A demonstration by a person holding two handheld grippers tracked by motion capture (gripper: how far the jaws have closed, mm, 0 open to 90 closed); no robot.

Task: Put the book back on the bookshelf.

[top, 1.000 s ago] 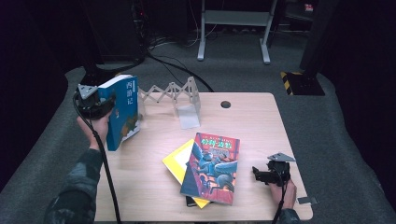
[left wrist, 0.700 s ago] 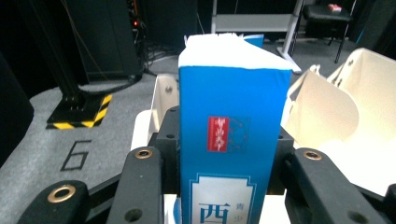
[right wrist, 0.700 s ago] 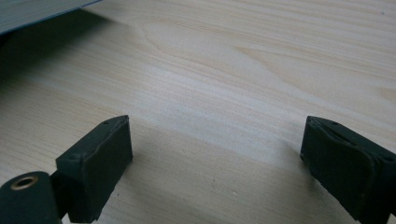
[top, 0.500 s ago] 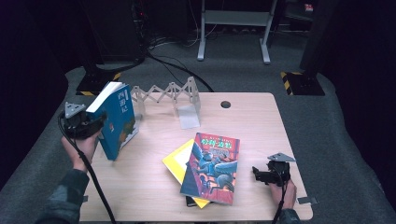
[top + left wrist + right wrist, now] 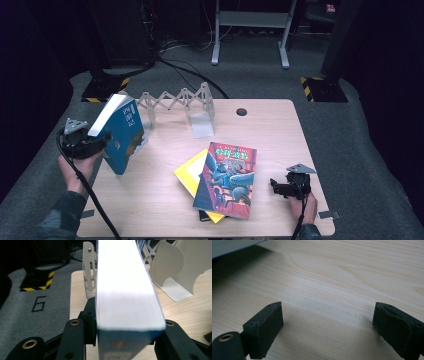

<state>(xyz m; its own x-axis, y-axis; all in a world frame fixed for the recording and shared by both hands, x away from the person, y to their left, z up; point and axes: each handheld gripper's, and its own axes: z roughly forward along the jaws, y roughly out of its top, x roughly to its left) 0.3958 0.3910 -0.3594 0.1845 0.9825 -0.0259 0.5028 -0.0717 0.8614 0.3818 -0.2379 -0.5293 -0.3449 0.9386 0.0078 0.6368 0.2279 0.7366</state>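
A thick blue book (image 5: 122, 135) leans tilted over the table's left edge, its white page edge up. My left gripper (image 5: 97, 142) is shut on it from the left, and its jaws have just been opening a little with the book still between them. In the left gripper view the blue book (image 5: 125, 290) sits between both jaws, which touch its covers. My right gripper (image 5: 275, 186) rests on the table at the front right, open and pointing left toward a stack of books. Bare wood lies between its fingertips (image 5: 265, 327).
A book with a colourful cover (image 5: 227, 180) lies on a yellow book (image 5: 189, 172) at the front centre of the wooden table (image 5: 280, 135). A white folding book rack (image 5: 175, 100) with an end plate (image 5: 202, 125) stands at the back left. Cables and stands are on the floor behind.
My left gripper has carried the blue book to the left, toward the table's edge, and slightly down, and the book now leans more. The right gripper has stayed put.
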